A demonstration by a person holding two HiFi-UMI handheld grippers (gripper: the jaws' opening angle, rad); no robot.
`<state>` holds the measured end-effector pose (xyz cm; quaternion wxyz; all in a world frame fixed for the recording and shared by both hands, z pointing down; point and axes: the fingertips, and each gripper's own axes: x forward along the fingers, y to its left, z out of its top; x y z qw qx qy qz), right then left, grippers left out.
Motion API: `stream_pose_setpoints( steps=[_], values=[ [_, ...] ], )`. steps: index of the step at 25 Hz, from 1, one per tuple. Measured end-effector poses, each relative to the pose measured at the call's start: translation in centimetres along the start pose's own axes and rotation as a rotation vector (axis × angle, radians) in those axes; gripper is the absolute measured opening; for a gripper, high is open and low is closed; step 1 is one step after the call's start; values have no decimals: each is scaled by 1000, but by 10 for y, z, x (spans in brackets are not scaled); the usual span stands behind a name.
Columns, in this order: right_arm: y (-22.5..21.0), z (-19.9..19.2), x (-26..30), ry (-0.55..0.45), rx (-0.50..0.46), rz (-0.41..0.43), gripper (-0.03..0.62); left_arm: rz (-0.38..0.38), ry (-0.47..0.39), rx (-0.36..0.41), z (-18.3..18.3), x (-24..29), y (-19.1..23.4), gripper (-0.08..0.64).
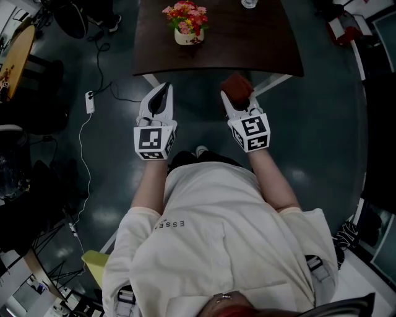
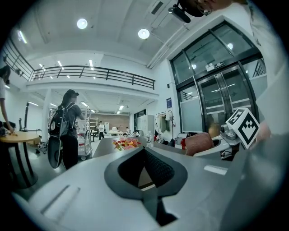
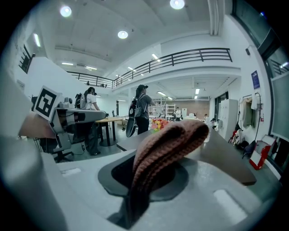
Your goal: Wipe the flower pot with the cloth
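Two hand-held grippers just short of a dark table (image 1: 260, 56), flower pot (image 1: 189, 37) near its front edge.
From above: left gripper (image 1: 165, 90) closed, empty. Clear only in right gripper view: right gripper (image 1: 235, 99) clamped on brown knitted cloth (image 3: 167, 144).

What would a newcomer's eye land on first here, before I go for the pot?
The bright red and yellow flowers in the pale flower pot stand out on the dark table, ahead of both grippers. Next is the reddish-brown knitted cloth bunched in the shut jaws of the right gripper, near the table's near edge. The left gripper beside it is shut and empty.
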<state>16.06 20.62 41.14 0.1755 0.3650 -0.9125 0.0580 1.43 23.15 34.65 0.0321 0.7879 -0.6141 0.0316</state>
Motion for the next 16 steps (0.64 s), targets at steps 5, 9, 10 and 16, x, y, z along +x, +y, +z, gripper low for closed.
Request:
stream_pose_setpoints(
  steps=[5, 9, 10, 16],
  values=[
    [1, -2, 0, 7, 5, 2, 46, -1, -2, 21, 3, -1, -1, 11],
    [3, -3, 3, 9, -2, 3, 46, 2, -1, 11, 0, -2, 2, 11],
    [4, -3, 3, 9, -5, 5, 46, 4, 0, 8, 0, -2, 3, 11],
    [1, -5, 6, 21, -8, 7, 46, -2, -12, -9, -1, 1, 5, 11]
  ],
)
